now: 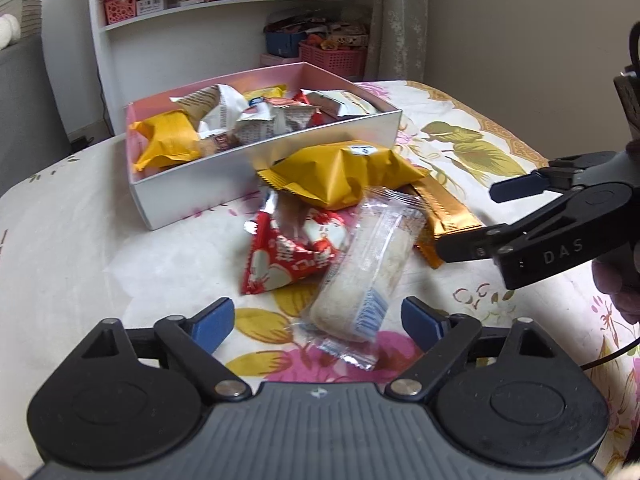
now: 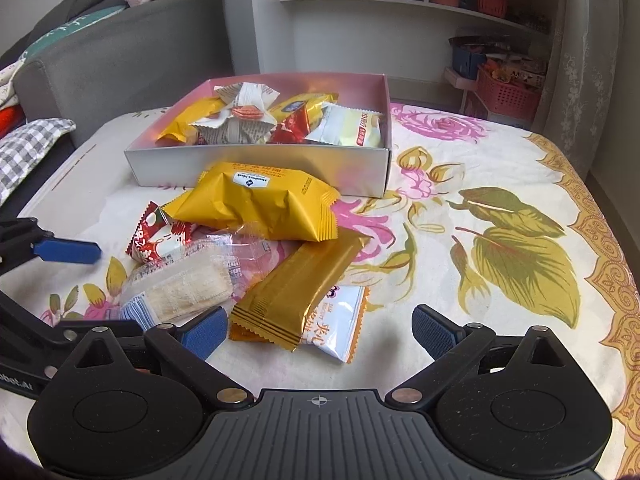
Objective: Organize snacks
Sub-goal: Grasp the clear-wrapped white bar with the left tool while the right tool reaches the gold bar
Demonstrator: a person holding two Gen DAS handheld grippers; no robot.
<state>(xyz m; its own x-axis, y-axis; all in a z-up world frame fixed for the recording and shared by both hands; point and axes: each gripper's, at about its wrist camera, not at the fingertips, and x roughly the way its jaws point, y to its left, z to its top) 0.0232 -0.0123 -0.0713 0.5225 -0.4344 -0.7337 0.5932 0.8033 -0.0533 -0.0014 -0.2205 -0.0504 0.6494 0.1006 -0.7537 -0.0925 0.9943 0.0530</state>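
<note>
A shallow pink-lined box (image 1: 328, 140) (image 2: 256, 168) holds several wrapped snacks. Loose snacks lie in front of it: a yellow pack (image 1: 340, 172) (image 2: 256, 200), a red pack (image 1: 288, 256) (image 2: 154, 236), a clear-wrapped white bar (image 1: 368, 268) (image 2: 184, 284), a gold bar (image 1: 444, 212) (image 2: 296, 288) and a white-orange sachet (image 2: 340, 328). My left gripper (image 1: 318, 324) is open, its fingers either side of the clear bar's near end. My right gripper (image 2: 320, 330) is open, just short of the gold bar and sachet; it also shows in the left wrist view (image 1: 468, 220).
The table is covered by a floral cloth (image 2: 500, 240). A white shelf unit (image 1: 224, 8) with pink baskets stands behind. A grey sofa (image 2: 100, 60) with cushions is at the left.
</note>
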